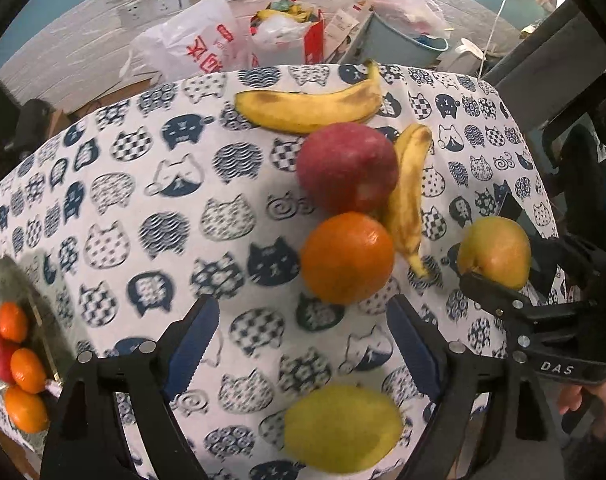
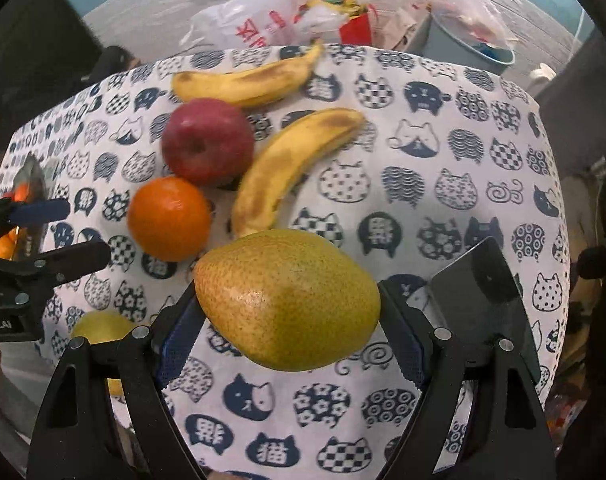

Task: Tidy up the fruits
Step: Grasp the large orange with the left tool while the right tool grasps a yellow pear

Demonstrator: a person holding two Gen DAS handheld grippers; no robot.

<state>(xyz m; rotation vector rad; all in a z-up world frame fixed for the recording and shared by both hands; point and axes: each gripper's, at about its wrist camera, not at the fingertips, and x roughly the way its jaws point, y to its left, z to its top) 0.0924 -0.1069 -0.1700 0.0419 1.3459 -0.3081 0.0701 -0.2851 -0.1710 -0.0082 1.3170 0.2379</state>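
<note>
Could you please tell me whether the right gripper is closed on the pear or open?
Shut on the pear: the right gripper has both pads against its sides.

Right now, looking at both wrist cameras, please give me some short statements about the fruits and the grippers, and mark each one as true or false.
1. The right gripper holds a pear between its fingers. True.
2. The left gripper is shut on the orange. False: its jaws are open and empty, and the orange lies beyond them on the cloth.
3. Two bananas lie on the cloth. True: one banana at the far edge, another banana beside the red apple.
4. The red apple lies apart from all other fruit. False: it lies tight against the orange.
</note>
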